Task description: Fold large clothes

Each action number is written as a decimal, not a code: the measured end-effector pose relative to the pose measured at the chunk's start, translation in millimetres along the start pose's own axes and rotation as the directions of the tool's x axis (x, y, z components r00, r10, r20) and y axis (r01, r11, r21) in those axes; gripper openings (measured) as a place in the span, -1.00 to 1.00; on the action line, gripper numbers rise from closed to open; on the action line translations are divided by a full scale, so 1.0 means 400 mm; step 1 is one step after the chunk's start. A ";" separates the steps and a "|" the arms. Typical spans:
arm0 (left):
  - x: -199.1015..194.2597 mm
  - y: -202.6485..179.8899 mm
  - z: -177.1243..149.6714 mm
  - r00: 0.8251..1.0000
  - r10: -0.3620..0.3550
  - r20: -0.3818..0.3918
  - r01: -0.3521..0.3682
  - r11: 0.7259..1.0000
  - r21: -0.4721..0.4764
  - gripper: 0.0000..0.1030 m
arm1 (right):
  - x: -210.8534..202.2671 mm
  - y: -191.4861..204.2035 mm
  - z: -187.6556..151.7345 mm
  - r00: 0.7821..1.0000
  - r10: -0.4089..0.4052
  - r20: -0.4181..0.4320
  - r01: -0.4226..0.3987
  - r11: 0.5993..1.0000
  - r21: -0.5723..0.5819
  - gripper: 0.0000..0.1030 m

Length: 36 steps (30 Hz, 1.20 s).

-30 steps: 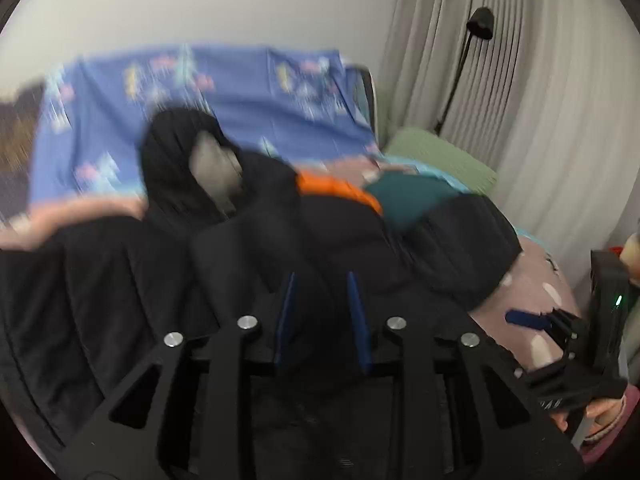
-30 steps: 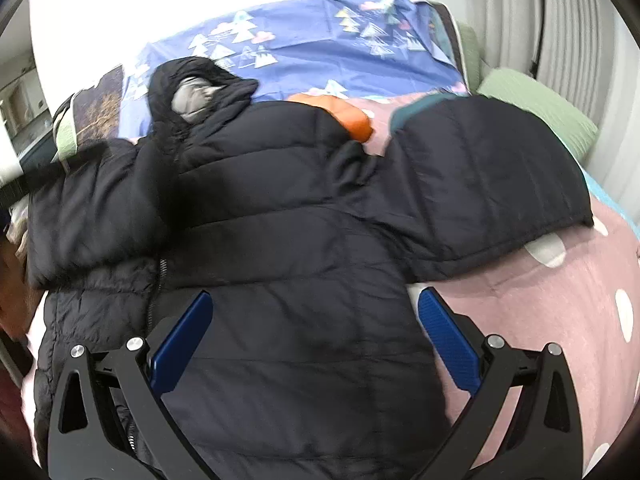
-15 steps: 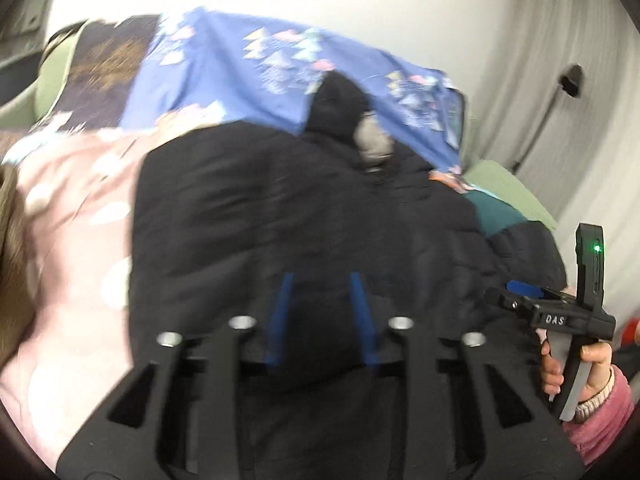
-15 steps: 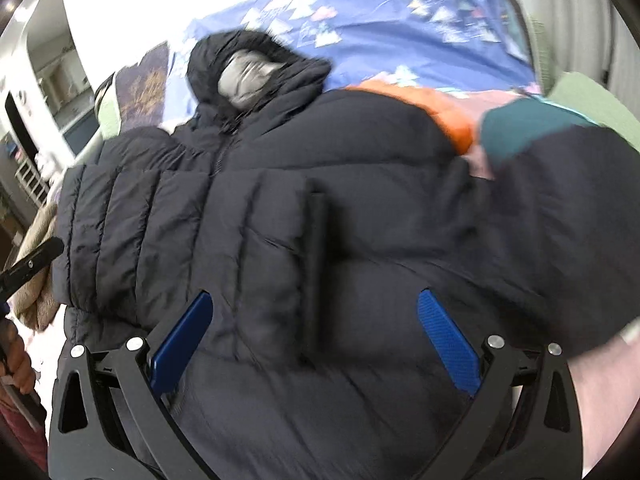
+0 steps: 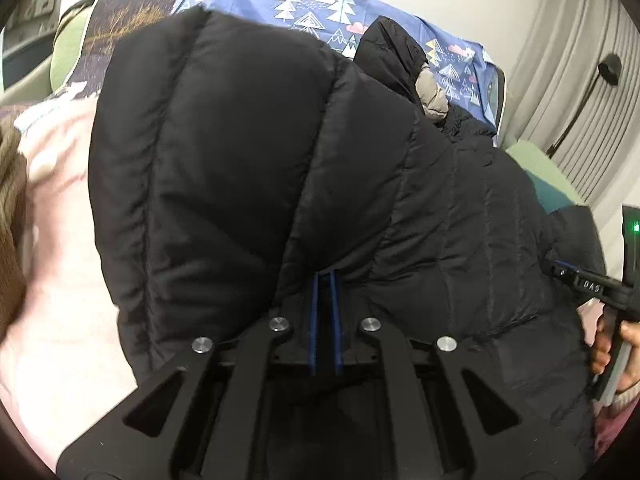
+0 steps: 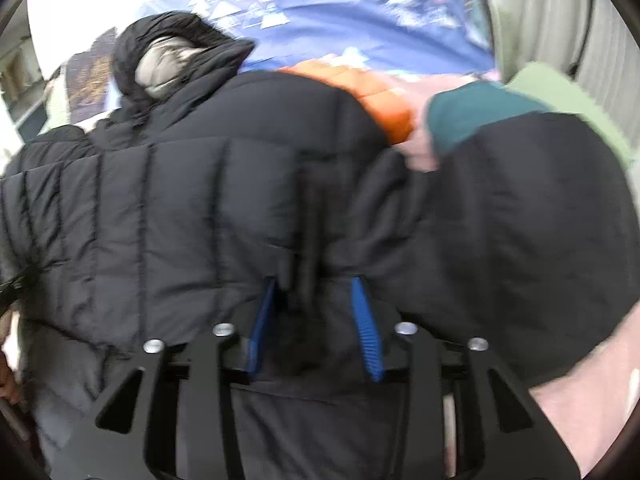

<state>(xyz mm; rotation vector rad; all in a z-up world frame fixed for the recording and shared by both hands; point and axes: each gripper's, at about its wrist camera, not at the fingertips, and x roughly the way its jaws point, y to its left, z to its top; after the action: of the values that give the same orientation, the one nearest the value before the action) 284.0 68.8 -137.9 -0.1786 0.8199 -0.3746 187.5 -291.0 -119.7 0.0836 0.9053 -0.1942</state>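
Left tool point(image 5: 325, 276) pinched tight, right tool point(image 6: 316, 292) just closing.

— Where, from the jacket point(image 5: 280, 168)?
— Spread on the bed point(image 5: 60, 280). Hood point(image 6: 176, 52) at far end, printed sheet point(image 5: 312, 12) behind. Curtain point(image 5: 568, 60) off right.
— Pillow point(image 6: 560, 92)?
— Far right, beside sleeve point(image 6: 520, 220).

One black puffer jacket point(image 5: 248, 168), one hood point(image 6: 168, 52) at 11 o'clock. Two hand-held grippers: left hand-held gripper point(image 5: 326, 280), right hand-held gripper point(image 6: 316, 288). One orange garment point(image 6: 376, 96), one teal garment point(image 6: 472, 116), one blue tree-print sheet point(image 5: 316, 12), one green pillow point(image 6: 560, 92) at 2 o'clock.
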 end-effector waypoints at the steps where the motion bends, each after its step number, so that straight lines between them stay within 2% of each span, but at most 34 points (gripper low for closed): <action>1: -0.012 -0.007 -0.002 1.000 -0.010 0.000 0.010 1.000 -0.004 -0.75 | -0.023 0.000 0.007 1.000 0.001 0.029 -0.001 1.000 0.006 -0.15; 4: -0.059 -0.053 0.003 0.998 -0.056 0.027 0.055 0.998 0.035 -0.72 | -0.089 0.033 0.026 0.988 0.087 0.130 -0.083 0.996 -0.031 -0.15; 6: -0.083 -0.087 0.005 0.996 -0.072 0.053 0.068 0.995 0.070 -0.69 | -0.103 0.089 0.032 0.974 0.187 0.129 -0.176 0.980 -0.096 -0.15; 7: -0.086 -0.097 0.004 0.996 -0.064 0.063 0.059 0.995 0.083 -0.64 | -0.097 0.110 0.025 0.974 0.202 0.106 -0.189 0.975 -0.119 -0.15; 8: -0.079 -0.107 0.003 0.997 -0.045 0.069 0.038 0.994 0.099 -0.63 | -0.075 0.134 0.017 0.981 0.179 0.076 -0.168 0.976 -0.139 -0.15; 9: -0.063 -0.111 0.002 0.998 -0.014 0.062 0.007 0.994 0.110 -0.58 | -0.038 0.151 0.004 0.993 0.116 0.035 -0.110 0.982 -0.156 -0.15; 11: -0.002 -0.102 -0.007 0.997 0.074 0.034 -0.078 0.989 0.127 -0.54 | 0.044 0.159 -0.012 0.999 0.020 -0.038 -0.026 0.984 -0.175 -0.15; 12: 0.034 -0.085 -0.021 0.996 0.094 0.010 -0.094 0.988 0.122 -0.54 | 0.069 0.154 -0.022 0.998 0.018 -0.061 -0.029 0.983 -0.180 -0.15; 14: 0.051 -0.070 -0.038 0.998 0.062 -0.016 -0.061 0.994 0.093 -0.50 | 0.053 0.156 -0.024 0.998 0.056 -0.026 -0.060 0.975 -0.212 -0.14; 16: 0.038 -0.078 -0.050 1.000 0.007 0.009 -0.008 0.993 0.117 -0.02 | 0.012 0.151 -0.004 0.993 0.119 0.014 -0.112 0.965 -0.236 -0.11; 17: 0.030 -0.084 -0.052 1.000 -0.004 0.021 0.001 0.991 0.132 0.03 | -0.013 0.140 0.026 0.986 0.160 0.042 -0.148 0.965 -0.215 -0.07; 18: 0.016 -0.097 -0.053 0.999 0.005 0.044 -0.011 0.988 0.152 0.07 | -0.029 0.128 0.050 0.981 0.185 0.061 -0.170 0.967 -0.187 0.12; 20: -0.007 -0.114 -0.052 0.997 -0.006 0.075 -0.006 0.987 0.163 0.09 | -0.070 0.081 0.138 0.960 0.248 0.127 -0.240 0.968 -0.077 0.44; 21: -0.026 -0.120 -0.051 0.995 -0.044 0.091 0.029 0.987 0.156 0.10 | -0.072 0.065 0.189 0.949 0.280 0.145 -0.278 0.960 -0.035 0.57; 24: -0.071 -0.134 -0.057 0.984 -0.124 0.130 0.105 0.983 0.150 0.19 | -0.003 0.049 0.343 0.933 0.346 0.095 -0.349 0.937 0.019 0.78; 27: -0.080 -0.141 -0.059 0.980 -0.136 0.146 0.111 0.980 0.167 0.21 | 0.088 0.037 0.420 0.925 0.377 0.049 -0.379 0.913 0.151 0.81; 29: -0.082 -0.118 -0.082 0.980 -0.131 0.149 0.107 0.982 0.157 0.21 | 0.179 0.023 0.470 0.891 0.454 -0.009 -0.434 0.857 0.277 0.82; 30: -0.077 -0.105 -0.087 0.981 -0.132 0.144 0.112 0.984 0.139 0.20 | 0.229 0.022 0.489 0.865 0.501 -0.037 -0.459 0.819 0.344 0.82; 33: -0.071 -0.082 -0.083 0.982 -0.148 0.121 0.137 0.986 0.093 0.17 | 0.300 0.039 0.513 0.777 0.627 -0.061 -0.554 0.726 0.407 0.82; 34: -0.071 -0.081 -0.075 0.980 -0.156 0.126 0.145 0.985 0.092 0.17 | 0.317 0.052 0.522 0.766 0.640 -0.061 -0.566 0.717 0.407 0.82; 36: -0.077 -0.088 -0.066 0.976 -0.169 0.141 0.155 0.983 0.101 0.18 | 0.337 0.072 0.536 0.784 0.618 -0.060 -0.551 0.736 0.393 0.80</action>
<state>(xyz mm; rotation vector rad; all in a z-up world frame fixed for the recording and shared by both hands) 236.3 48.1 -124.5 -0.1881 0.6412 -0.5446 439.9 -313.4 -94.2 0.7367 0.9802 0.2566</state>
